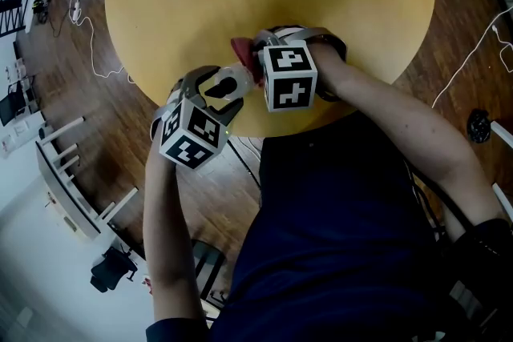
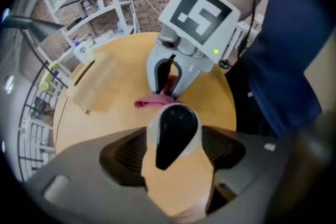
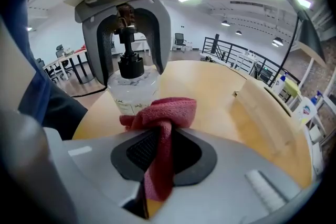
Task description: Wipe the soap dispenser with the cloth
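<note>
First, right gripper (image 3: 163, 157): clenched on the red cloth (image 3: 167, 113), which ran up between the pads at lower centre of the right gripper view and bunched into a wad beyond them.

Next, soap dispenser (image 3: 131, 93): clear bottle with a black pump, upright on the round table (image 3: 210, 86), left of centre and just behind the wad. Whether the two touched could not be told.

Over it, left gripper (image 2: 176, 152): released, jaws wide to either side of the pump head, pads clear of it.

Farther, pale wooden piece (image 3: 265, 113): at right, well apart.

Progress, by judgement: the cloth was secured and sat at the bottle's lower front, so wiping had at most begun. Nothing showed which faces had been covered. Sides, back and pump seemingly remained, and the bottle was not steadied.
</note>
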{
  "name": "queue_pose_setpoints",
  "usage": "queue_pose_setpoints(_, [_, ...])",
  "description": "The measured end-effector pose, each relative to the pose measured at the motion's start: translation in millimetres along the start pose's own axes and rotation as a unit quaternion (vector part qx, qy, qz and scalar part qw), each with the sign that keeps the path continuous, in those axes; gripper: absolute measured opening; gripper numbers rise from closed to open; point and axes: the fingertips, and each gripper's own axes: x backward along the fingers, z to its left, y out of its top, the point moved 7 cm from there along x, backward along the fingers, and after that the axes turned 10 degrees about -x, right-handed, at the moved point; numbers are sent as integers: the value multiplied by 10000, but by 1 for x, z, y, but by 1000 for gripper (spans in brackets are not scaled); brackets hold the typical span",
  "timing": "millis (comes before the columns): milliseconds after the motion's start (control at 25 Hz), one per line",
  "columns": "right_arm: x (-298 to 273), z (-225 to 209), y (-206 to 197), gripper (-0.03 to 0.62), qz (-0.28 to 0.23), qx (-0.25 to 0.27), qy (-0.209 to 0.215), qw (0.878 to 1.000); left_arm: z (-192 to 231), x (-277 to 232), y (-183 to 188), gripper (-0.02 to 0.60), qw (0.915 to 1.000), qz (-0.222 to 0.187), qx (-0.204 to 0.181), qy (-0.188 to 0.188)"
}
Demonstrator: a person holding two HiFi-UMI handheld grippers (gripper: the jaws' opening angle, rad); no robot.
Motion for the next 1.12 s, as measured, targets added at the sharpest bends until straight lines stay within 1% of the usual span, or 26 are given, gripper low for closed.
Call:
queue_pose_setpoints(40, [0, 0, 1, 66, -5, -24, -5, 10000, 1, 0, -3, 340, 9996, -40, 275, 47])
queue_pose_setpoints(80, [-2, 2, 1, 66, -1, -54, 3, 10000, 2, 0, -7, 361, 9973, -139, 710, 124])
queue_pose_setpoints(120, [-3, 6, 0, 66, 9, -79, 23, 10000, 0, 2, -11, 368, 9915, -304, 1248, 194])
queue_pose_setpoints(160, [-5, 11, -2, 66, 20, -97, 64, 9999, -3, 4, -11, 368, 9814, -523, 1831, 228])
queue_pose_setpoints(200, [-6, 16, -5, 66, 33, -112, 135, 9998, -7, 7, -9, 368, 9681, -743, 2381, 237])
queue_pose_setpoints(240, [-7, 23, -7, 66, 46, -123, 228, 9997, -11, 9, -6, 367, 9550, -908, 2810, 274])
queue_pose_setpoints(280, [-8, 30, -10, 66, 58, -122, 326, 9994, -14, 9, -5, 366, 9465, -995, 3046, 377])
queue_pose_setpoints(320, [-9, 37, -13, 66, 65, -104, 417, 9991, -15, 6, -7, 364, 9445, -1004, 3083, 524])
queue_pose_setpoints(360, [-10, 45, -16, 66, 64, -78, 502, 9987, -15, 1, -10, 349, 9474, -948, 2985, 654])
queue_pose_setpoints(400, [-11, 52, -18, 66, 58, -54, 587, 9982, -14, -2, -12, 342, 9526, -859, 2831, 708])
queue_pose_setpoints(520, [-15, 67, -22, 66, 68, -10, 814, 9967, -11, -6, -10, 342, 9683, -659, 2352, 532])
queue_pose_setpoints(600, [-19, 67, -20, 66, 139, 73, 834, 9964, -7, -7, -10, 342, 9755, -605, 2077, 388])
queue_pose_setpoints(680, [-19, 59, -17, 66, 222, 184, 723, 9970, -4, -7, -11, 342, 9808, -554, 1852, 273])
queue_pose_setpoints(760, [-14, 46, -13, 66, 227, 254, 474, 9983, -3, -7, -12, 342, 9850, -495, 1647, 173])
queue_pose_setpoints(880, [1, 20, 4, 66, 24, 200, 72, 9998, 0, -6, -11, 344, 9898, -387, 1372, 49])
queue_pose_setpoints(960, [11, 12, 17, 66, -113, 259, -67, 9996, 1, -6, -10, 345, 9913, -320, 1280, -10])
queue_pose_setpoints(1040, [16, 15, 23, 66, -147, 437, -161, 9988, 0, -7, -10, 347, 9914, -281, 1276, -14])
queue_pose_setpoints(1120, [20, 22, 23, 66, -159, 499, -144, 9985, -1, -6, -11, 348, 9909, -268, 1315, 41])
